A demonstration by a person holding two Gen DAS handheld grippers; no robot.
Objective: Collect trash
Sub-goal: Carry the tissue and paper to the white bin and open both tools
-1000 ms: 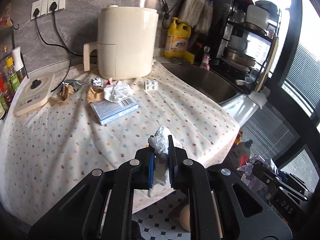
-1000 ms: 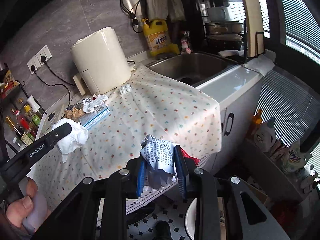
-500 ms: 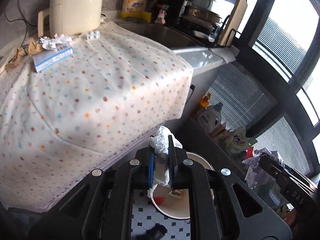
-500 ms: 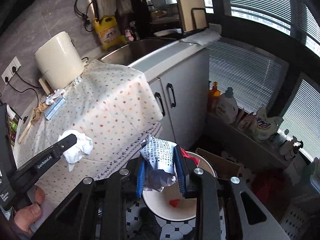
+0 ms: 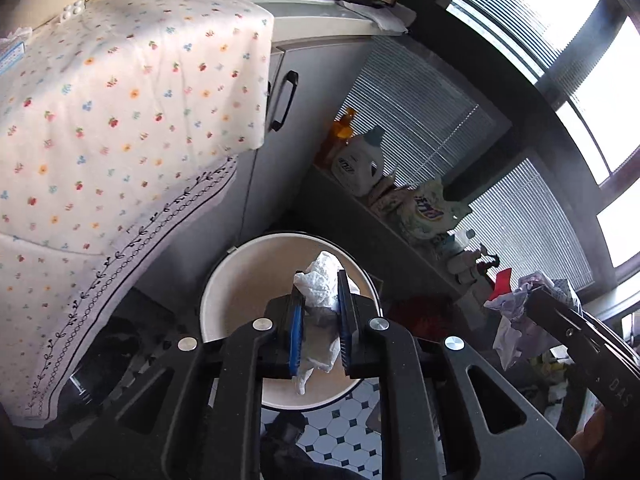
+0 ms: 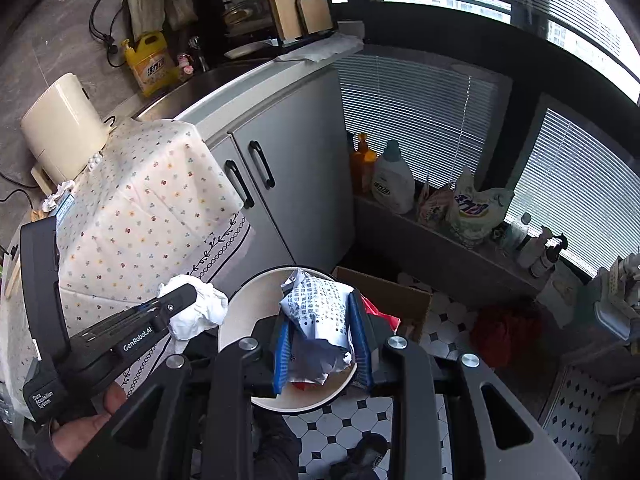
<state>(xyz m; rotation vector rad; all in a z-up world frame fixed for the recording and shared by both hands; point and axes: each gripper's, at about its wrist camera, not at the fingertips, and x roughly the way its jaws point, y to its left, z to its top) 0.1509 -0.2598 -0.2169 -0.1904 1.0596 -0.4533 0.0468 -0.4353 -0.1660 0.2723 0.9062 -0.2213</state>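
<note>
Jaws on left gripper [image 5: 319, 312] opening around tissue [image 5: 320, 284] over bin [image 5: 224, 280], right gripper [image 6: 322, 336] clamped on printed paper [image 6: 320, 312]; drop step, release next.

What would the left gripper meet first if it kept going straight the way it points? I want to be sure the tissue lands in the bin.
Probably the inside of the round white bin on the floor. The left gripper, its jaws opening around the crumpled tissue, points down into it; depth is unclear.
</note>
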